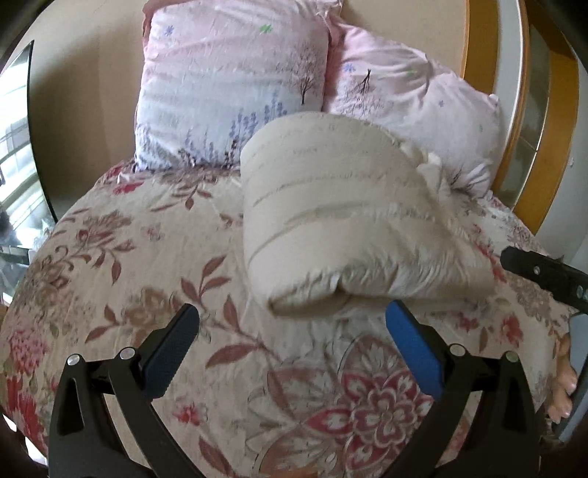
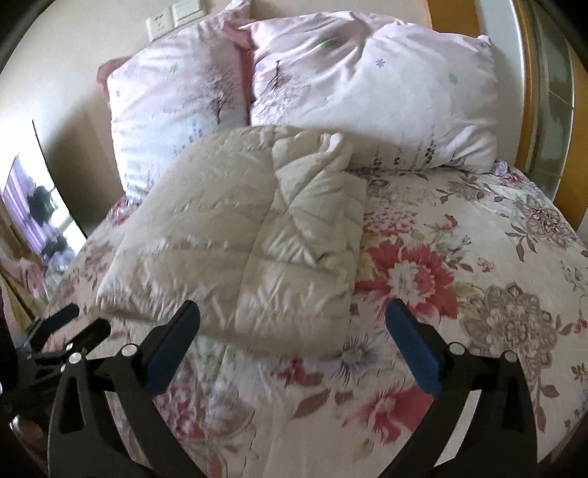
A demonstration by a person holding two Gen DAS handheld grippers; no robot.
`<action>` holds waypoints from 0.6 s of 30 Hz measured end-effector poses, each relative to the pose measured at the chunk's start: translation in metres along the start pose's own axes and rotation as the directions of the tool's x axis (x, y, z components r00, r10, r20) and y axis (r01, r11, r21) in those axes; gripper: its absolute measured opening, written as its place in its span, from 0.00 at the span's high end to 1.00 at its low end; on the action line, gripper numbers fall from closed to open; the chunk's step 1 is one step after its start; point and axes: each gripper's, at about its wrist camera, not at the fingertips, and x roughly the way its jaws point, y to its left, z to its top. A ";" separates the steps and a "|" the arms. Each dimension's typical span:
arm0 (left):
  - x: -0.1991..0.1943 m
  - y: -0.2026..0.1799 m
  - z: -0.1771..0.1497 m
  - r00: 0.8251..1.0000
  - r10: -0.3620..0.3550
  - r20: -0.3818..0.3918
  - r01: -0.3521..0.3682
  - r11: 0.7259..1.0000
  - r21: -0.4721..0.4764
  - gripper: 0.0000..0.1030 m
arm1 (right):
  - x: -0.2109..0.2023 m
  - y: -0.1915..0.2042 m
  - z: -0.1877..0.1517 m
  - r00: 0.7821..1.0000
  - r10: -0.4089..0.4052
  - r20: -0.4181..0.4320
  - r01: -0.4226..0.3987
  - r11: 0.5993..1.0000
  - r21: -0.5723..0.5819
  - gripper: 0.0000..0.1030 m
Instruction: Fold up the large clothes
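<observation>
A cream quilted puffer garment (image 1: 341, 213) lies folded into a thick bundle on the floral bedspread (image 1: 128, 264), its near fold facing me. In the right wrist view the garment (image 2: 239, 235) shows a crumpled sleeve part on its right side. My left gripper (image 1: 292, 320) is open and empty, just short of the bundle's near edge. My right gripper (image 2: 294, 316) is open and empty, its jaws wide at the bundle's near edge; it also shows in the left wrist view (image 1: 544, 275) at the right.
Two pink printed pillows (image 1: 235, 84) (image 2: 375, 92) lean on the beige wall behind the garment. A wooden frame (image 1: 522, 110) stands at the right. A window (image 1: 14, 154) is at the left. Wall sockets (image 2: 172, 16) sit above the pillows.
</observation>
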 end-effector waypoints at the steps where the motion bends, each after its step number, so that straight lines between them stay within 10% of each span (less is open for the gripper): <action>1: 0.001 0.000 -0.002 1.000 0.003 -0.015 -0.003 1.000 -0.003 0.01 | 0.000 0.004 -0.004 1.000 -0.003 -0.015 0.002 1.000 -0.014 0.02; 18: 0.018 -0.006 -0.019 0.988 0.045 -0.148 -0.040 0.999 0.034 0.01 | 0.025 0.030 -0.041 0.975 -0.101 -0.196 0.080 0.990 -0.116 0.02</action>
